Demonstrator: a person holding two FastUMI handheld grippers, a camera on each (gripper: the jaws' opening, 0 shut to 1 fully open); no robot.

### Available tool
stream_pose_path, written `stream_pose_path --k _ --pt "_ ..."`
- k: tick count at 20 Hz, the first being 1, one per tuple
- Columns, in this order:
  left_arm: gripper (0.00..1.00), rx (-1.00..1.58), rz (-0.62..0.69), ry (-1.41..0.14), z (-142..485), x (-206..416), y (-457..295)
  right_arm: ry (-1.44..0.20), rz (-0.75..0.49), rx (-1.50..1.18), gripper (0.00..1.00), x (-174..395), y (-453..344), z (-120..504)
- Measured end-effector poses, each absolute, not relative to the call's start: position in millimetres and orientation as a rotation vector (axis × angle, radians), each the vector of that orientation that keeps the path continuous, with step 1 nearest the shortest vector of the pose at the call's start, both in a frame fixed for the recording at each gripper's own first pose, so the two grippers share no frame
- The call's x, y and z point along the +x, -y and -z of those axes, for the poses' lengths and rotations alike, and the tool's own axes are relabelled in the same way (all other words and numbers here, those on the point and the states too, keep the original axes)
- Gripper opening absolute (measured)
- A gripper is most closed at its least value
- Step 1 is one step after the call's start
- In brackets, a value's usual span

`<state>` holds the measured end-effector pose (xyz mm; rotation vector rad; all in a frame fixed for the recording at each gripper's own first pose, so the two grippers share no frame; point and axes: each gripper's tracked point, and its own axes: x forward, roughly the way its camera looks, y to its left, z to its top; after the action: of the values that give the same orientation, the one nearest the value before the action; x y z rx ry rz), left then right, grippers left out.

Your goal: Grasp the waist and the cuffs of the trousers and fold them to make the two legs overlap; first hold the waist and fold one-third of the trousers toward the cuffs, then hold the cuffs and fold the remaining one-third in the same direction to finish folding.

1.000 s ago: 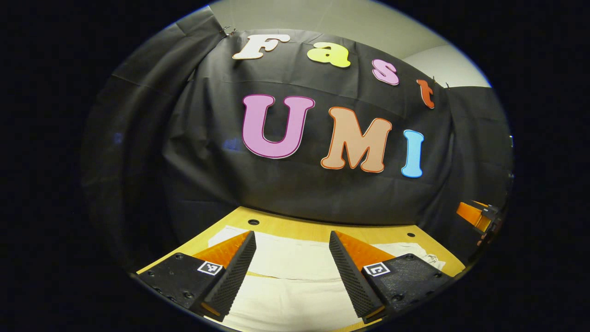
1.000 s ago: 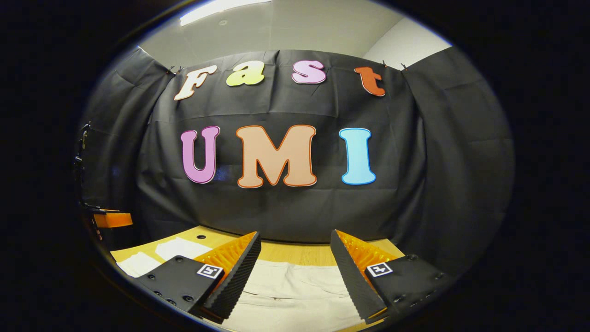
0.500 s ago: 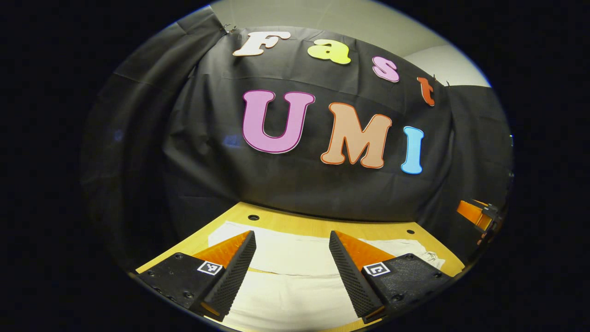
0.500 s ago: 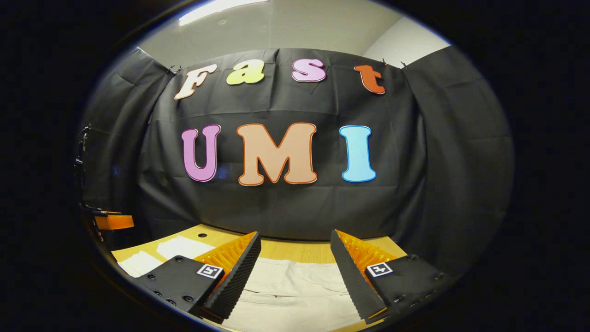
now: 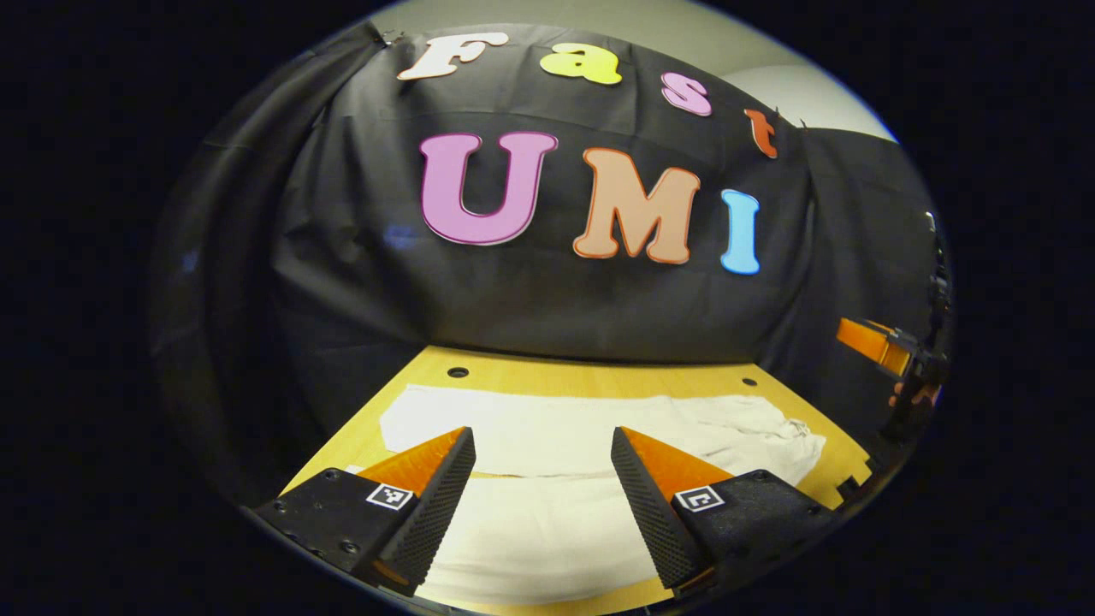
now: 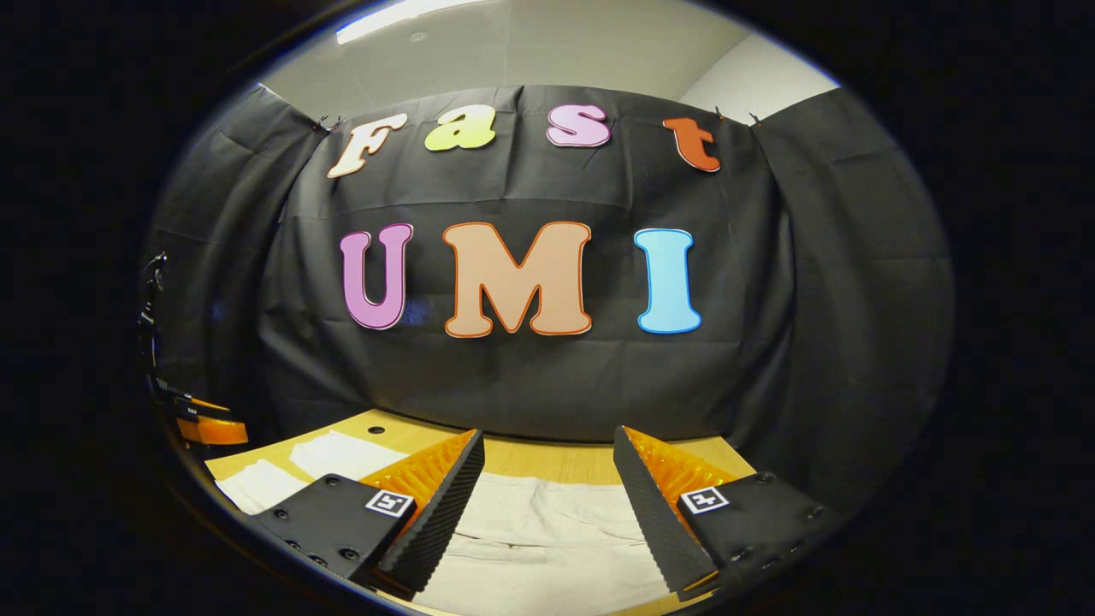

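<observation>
On the pale wooden worktop point(image 5: 590, 376) a pair of cream trousers point(image 5: 547, 530) lies spread flat, its two legs side by side and not yet overlapped, with a seam line running between them. Over at the left, the left hand-held gripper point(image 5: 541, 505) hangs above the near leg with its jaws wide apart and nothing between them; the cloth runs off to a bunched, gathered end point(image 5: 791, 441) at the right of that view. Further right, the right hand-held gripper point(image 6: 546, 513) is likewise spread wide and empty, poised above wrinkled fabric point(image 6: 539, 547); I cannot tell from here whether that end is the waist or the cuffs. To my eye the first fold is the step in hand, and neither end is gripped yet. Doing it well would mean lowering each one to the near edge at its own end, pinching both layers cleanly at the hem, lifting together at an even height, and carrying the near leg over the far one so the edges line up without dragging the trousers across the wood.
</observation>
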<state>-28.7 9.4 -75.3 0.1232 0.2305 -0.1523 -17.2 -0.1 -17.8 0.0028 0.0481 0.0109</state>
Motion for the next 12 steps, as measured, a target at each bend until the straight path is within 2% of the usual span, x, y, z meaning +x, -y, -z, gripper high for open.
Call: stream_pose_path --k 6,12 --pt "0.95 0.264 0.353 -0.492 133 -60 -27 -0.073 -0.009 -0.021 0.97 -23 -1 32" --pt "0.96 0.481 0.541 -0.864 211 -108 -69 -0.103 -0.025 -0.013 0.98 -24 -6 43"
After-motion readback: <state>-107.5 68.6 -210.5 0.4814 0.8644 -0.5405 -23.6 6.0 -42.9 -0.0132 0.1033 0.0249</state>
